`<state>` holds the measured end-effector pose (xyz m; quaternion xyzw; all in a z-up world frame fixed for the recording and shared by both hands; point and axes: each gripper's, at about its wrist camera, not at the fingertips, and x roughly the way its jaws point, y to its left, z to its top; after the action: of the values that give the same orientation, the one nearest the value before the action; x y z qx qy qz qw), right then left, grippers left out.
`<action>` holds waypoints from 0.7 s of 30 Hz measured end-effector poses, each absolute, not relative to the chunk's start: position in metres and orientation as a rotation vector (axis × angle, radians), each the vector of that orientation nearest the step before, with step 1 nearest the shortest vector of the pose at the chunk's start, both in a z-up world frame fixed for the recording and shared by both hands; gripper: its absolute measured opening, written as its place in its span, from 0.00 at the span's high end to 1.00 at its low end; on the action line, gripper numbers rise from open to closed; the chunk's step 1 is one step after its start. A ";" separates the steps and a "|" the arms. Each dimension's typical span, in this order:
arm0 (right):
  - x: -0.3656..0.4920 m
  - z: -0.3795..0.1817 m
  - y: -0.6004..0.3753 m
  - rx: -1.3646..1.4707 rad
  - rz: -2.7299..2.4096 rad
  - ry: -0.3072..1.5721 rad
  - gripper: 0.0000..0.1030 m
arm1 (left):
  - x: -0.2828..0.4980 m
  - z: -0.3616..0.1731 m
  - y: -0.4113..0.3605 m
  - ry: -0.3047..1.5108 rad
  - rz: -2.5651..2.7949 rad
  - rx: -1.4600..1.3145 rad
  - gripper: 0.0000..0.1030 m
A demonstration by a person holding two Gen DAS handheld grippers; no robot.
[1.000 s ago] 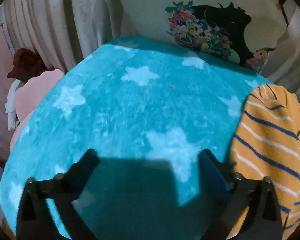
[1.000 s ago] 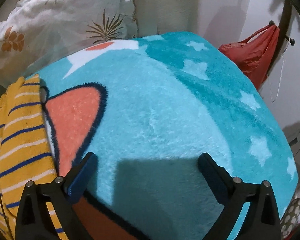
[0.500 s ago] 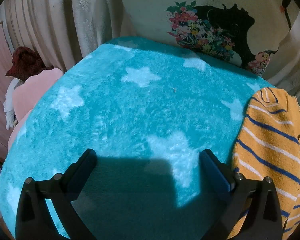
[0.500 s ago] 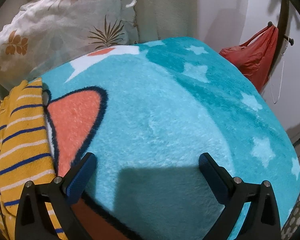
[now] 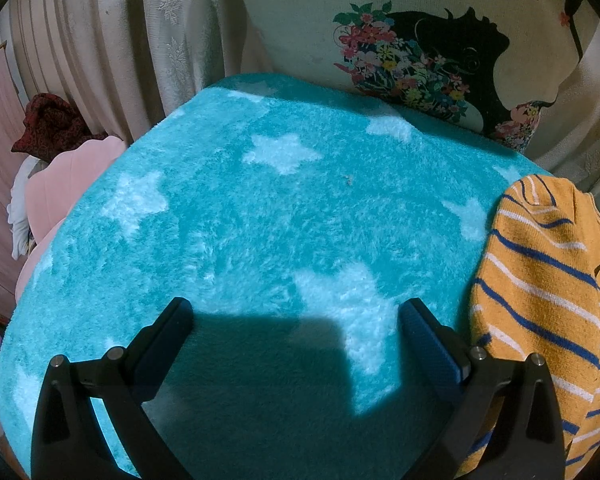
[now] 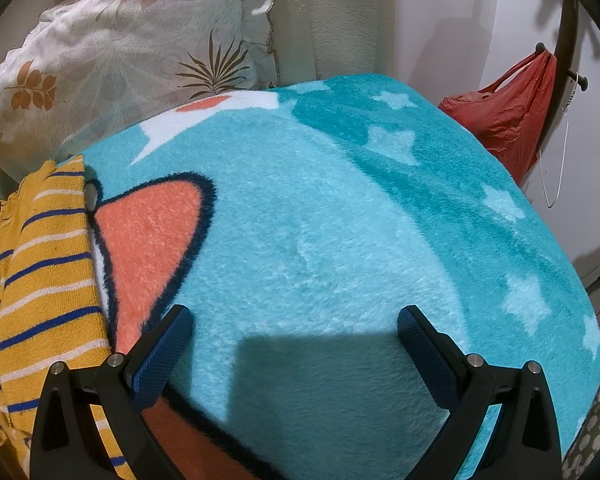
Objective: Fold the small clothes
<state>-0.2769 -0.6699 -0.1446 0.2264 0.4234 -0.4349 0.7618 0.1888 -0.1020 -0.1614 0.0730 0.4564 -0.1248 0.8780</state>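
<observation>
**Two grippers idle, shirt between them, not yet touched**

Two views, read L to R.

Left gripper (image 5: 296,320): jaws spread wide, nothing between them, hovering over the teal star blanket (image 5: 260,208). The striped shirt (image 5: 548,300) (yellow w/ blue + white stripes) lies at the R edge of this view, just beside the right-hand finger but apart from it. Judgement: the wide gap is a ready stance for taking a hem or sleeve.

Right gripper (image 6: 294,320): likewise splayed and empty, over the blanket's orange patch (image 6: 148,236). Same shirt (image 6: 40,280) sits at the L edge of this view, so the garment lies between the two tools, flat on the bed, unfolded as far as visible. Red bag (image 6: 504,116) hangs far R, irrelevant.

Change vs. 1 s and 0.5 s back: in both views the curtain/pillows show more and the blanket sits lower in frame, i.e. both tools tilted up or pulled back slightly. Jaw spread unchanged. Shirt not moved.
</observation>
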 end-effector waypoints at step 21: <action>-0.276 -0.144 -0.670 0.493 -0.945 0.920 0.00 | 0.189 -0.162 -0.101 0.952 -0.263 0.149 0.00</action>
<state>-0.2758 -0.6701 -0.1444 0.2267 0.4228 -0.4345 0.7623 0.1889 -0.1013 -0.1615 0.0715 0.4565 -0.1260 0.8778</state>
